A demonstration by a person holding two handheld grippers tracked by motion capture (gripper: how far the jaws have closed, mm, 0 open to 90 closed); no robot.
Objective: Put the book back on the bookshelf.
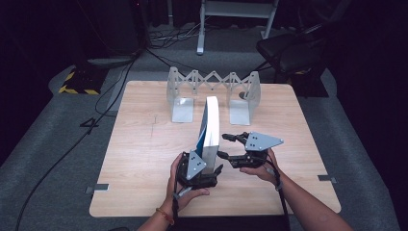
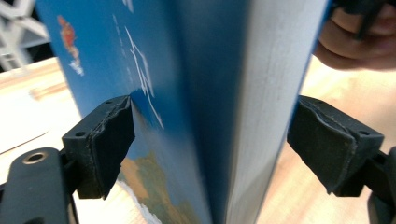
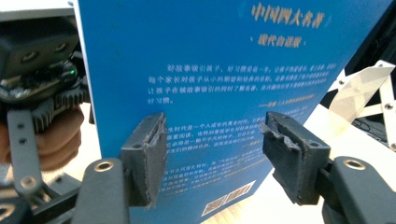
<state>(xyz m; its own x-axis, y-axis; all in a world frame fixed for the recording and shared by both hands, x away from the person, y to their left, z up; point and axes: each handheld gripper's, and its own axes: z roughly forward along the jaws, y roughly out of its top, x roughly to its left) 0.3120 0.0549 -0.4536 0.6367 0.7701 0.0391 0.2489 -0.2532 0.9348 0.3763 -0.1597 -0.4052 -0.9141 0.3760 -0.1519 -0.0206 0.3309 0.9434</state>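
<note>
- High view: book stands upright on the table, in front of the folding metal bookend rack. Left gripper sits at the book's near end, right gripper just beside its right face.
- Left gripper view: fingers open, straddling the book's near edge; pads not pressing. Blue cover, white page block.
- Right gripper view: fingers open in front of the blue back cover, which carries gold and white print.
- Judgement: stiff, fairly heavy, glossy and maybe slippery; top-heavy upright. Grip across the thickness, low near the spine.
</note>
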